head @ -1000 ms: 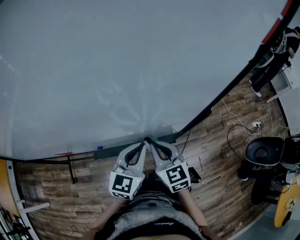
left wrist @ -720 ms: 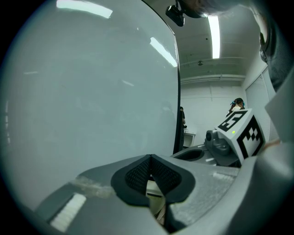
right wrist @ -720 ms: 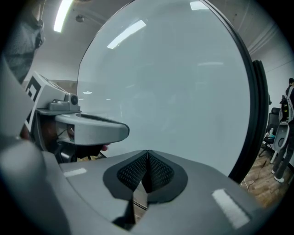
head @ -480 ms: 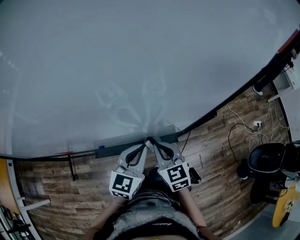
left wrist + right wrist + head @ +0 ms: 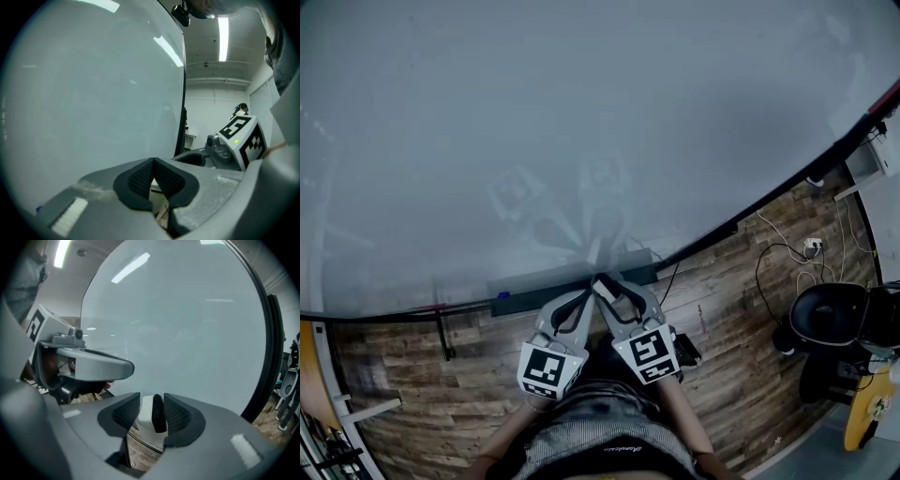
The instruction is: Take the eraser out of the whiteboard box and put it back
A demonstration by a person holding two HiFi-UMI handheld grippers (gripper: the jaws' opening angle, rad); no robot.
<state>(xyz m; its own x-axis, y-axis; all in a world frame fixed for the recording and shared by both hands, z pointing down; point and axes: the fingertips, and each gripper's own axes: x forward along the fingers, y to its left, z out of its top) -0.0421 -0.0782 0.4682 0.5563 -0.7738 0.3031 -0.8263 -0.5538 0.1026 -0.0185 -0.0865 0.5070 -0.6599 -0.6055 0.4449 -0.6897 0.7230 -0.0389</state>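
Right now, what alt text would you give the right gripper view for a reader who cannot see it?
The jaws of the right gripper are opening with a white-and-black eraser standing between them. The whiteboard fills the view behind, and the left gripper reaches in from the left.

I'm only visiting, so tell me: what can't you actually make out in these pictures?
Whiteboard box, head view: the left tongs and right tongs cover its middle, hiding its inside.
Eraser, right gripper view: only a slice shows between the opening right tongs; what it rests on is hidden.
Blue thing at the box's left end, head view: too small to name.
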